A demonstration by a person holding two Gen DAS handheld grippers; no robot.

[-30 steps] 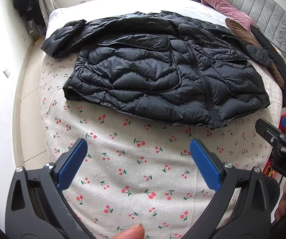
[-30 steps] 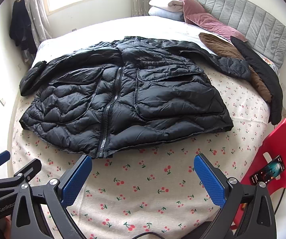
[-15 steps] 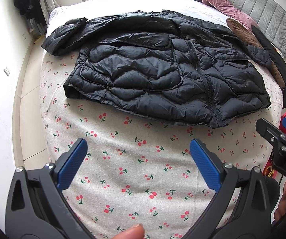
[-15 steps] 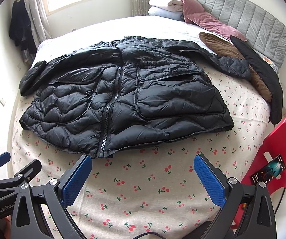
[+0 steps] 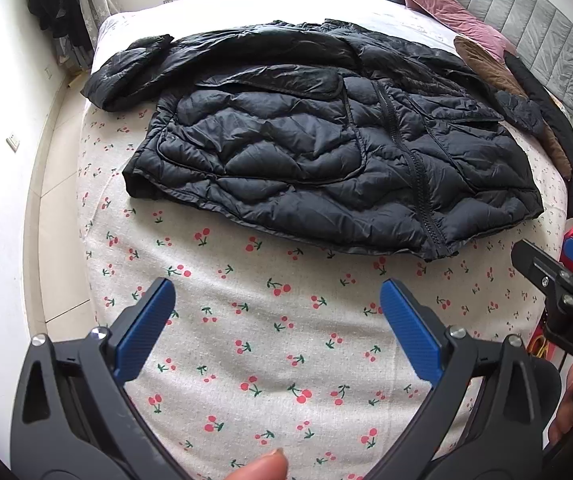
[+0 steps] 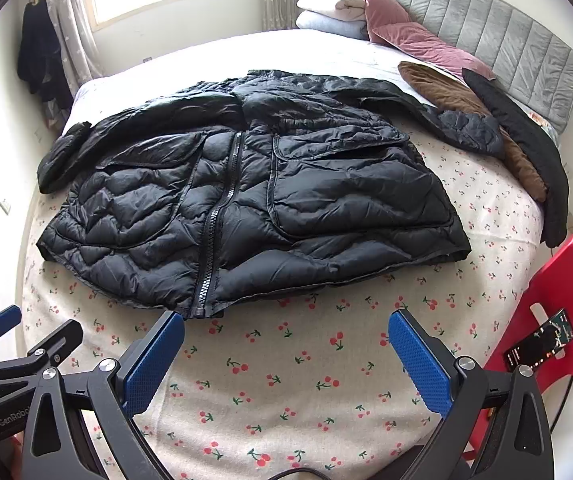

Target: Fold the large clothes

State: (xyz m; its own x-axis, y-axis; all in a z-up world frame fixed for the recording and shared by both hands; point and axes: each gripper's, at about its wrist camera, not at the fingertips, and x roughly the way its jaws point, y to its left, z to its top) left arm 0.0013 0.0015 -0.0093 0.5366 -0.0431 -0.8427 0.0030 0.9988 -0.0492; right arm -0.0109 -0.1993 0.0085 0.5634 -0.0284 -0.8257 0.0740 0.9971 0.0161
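A large black quilted puffer jacket (image 5: 326,156) lies spread flat, zipped, on the cherry-print bed sheet (image 5: 254,340), hem toward me, sleeves stretched out to both sides. It also shows in the right wrist view (image 6: 246,204). My left gripper (image 5: 278,312) is open and empty, hovering over the bare sheet in front of the hem. My right gripper (image 6: 286,344) is open and empty, just in front of the zipper's bottom end. The right gripper's tip shows at the right edge of the left wrist view (image 5: 554,276); the left gripper's tip shows at the lower left of the right wrist view (image 6: 18,344).
Brown and black garments (image 6: 498,128) lie along the bed's right side by a grey headboard (image 6: 486,40). Pink pillows and folded bedding (image 6: 366,16) sit at the head. A red chair (image 6: 546,300) with a phone (image 6: 538,346) stands right. Floor and wall lie left.
The left gripper has drifted slightly, so the jacket sits a little lower and further right in its view. The right gripper's view is almost unchanged. Both grippers stay open.
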